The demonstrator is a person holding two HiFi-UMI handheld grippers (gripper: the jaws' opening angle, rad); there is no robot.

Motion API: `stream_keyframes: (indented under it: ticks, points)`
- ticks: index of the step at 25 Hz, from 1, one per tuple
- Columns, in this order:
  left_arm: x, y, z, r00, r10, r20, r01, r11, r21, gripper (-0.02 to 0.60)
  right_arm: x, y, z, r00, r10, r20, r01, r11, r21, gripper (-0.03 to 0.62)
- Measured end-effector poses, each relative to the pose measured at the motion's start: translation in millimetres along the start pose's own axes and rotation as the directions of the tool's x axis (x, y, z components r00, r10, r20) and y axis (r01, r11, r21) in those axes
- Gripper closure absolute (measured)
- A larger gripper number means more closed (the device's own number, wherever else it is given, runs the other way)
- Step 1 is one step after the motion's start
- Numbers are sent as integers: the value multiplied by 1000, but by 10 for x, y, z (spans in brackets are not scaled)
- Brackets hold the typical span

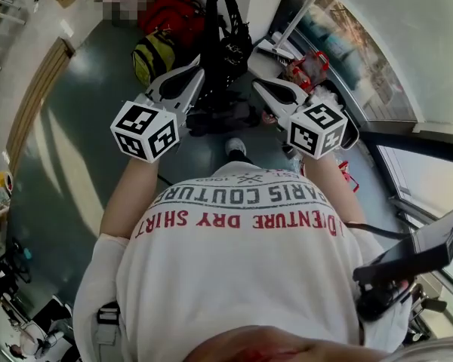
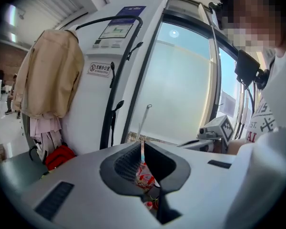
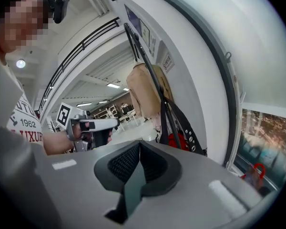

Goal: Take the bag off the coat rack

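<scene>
The black coat rack [image 1: 211, 21] stands ahead of me with a black bag [image 1: 231, 47] hanging on it. A red bag [image 1: 174, 10] and a yellow-and-black bag [image 1: 154, 56] are at its left. In the right gripper view the rack's pole [image 3: 148, 66] carries a beige coat [image 3: 144, 90], the black bag [image 3: 187, 128] with metal eyelets and the red bag [image 3: 178, 140]. My left gripper [image 1: 198, 65] and right gripper [image 1: 255, 85] are both shut and hold nothing. They hang level, short of the rack. The left gripper view shows the coat [image 2: 50, 75] far left and its shut jaws tip [image 2: 142, 144].
A white curved wall panel [image 2: 133, 66] and a large window [image 2: 181, 85] lie behind the rack. A red-and-white item [image 1: 309, 68] lies on the floor at the right by the glass. Dark green floor [image 1: 83, 127] spreads to the left. My shoe [image 1: 236, 148] is below the grippers.
</scene>
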State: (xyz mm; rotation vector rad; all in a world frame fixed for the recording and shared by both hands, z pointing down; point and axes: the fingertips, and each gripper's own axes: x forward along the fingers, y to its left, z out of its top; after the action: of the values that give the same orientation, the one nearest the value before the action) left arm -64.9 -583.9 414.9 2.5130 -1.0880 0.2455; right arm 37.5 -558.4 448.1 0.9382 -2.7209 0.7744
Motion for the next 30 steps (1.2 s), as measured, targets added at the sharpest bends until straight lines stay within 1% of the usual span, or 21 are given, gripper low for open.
stream_keyframes:
  ticks: [1, 2, 3, 4, 6, 7, 8, 11, 15, 19, 22, 23, 26, 28, 30]
  points:
    - [73, 74, 25, 1000, 0, 1, 0, 1000, 3, 562, 14, -51, -38, 1000, -2, -6, 2, 1000, 10, 595]
    - [153, 149, 46, 1000, 3, -1, -3, 1000, 12, 527, 26, -103, -79, 1000, -6, -13, 6, 1000, 19, 595]
    - [238, 226, 62, 1000, 9, -5, -9, 1000, 26, 510, 36, -155, -122, 1000, -10, -20, 10, 1000, 27, 595]
    - [324, 311, 74, 1000, 21, -8, -21, 999, 42, 479, 44, -203, -164, 1000, -13, -28, 14, 999, 35, 595]
    - [509, 524, 88, 998, 65, -8, -64, 995, 81, 449, 57, -281, -233, 999, -20, -41, 22, 998, 52, 595]
    - [616, 645, 87, 996, 87, -11, -86, 992, 96, 418, 67, -316, -254, 999, -24, -46, 26, 998, 60, 595]
    - [734, 761, 77, 995, 103, -19, -100, 990, 103, 400, 78, -349, -266, 998, -27, -50, 31, 997, 66, 595]
    - [1106, 1030, 9, 990, 130, -52, -124, 986, 107, 397, 84, -459, -308, 997, -40, -67, 45, 996, 75, 595]
    - [1526, 1275, -130, 981, 171, -89, -158, 978, 138, 397, 21, -655, -411, 993, -78, -88, 86, 992, 92, 595]
    - [1722, 1410, -212, 983, 163, -90, -152, 981, 120, 399, -15, -860, -522, 988, -116, -105, 128, 985, 119, 595]
    - [1749, 1456, -239, 985, 150, -87, -141, 984, 105, 403, 54, -920, -568, 987, -112, -118, 127, 984, 127, 595]
    - [1751, 1476, -246, 985, 153, -85, -143, 984, 107, 428, 92, -918, -568, 987, -109, -122, 124, 984, 126, 595]
    - [1748, 1496, -258, 985, 155, -80, -144, 982, 122, 549, 204, -880, -547, 987, -95, -127, 111, 986, 122, 595]
    - [1772, 1479, -254, 985, 145, -89, -134, 984, 117, 554, 246, -860, -532, 988, -90, -128, 106, 987, 120, 595]
    - [1783, 1446, -259, 988, 120, -94, -112, 990, 90, 558, 254, -850, -541, 987, -88, -132, 104, 988, 117, 595]
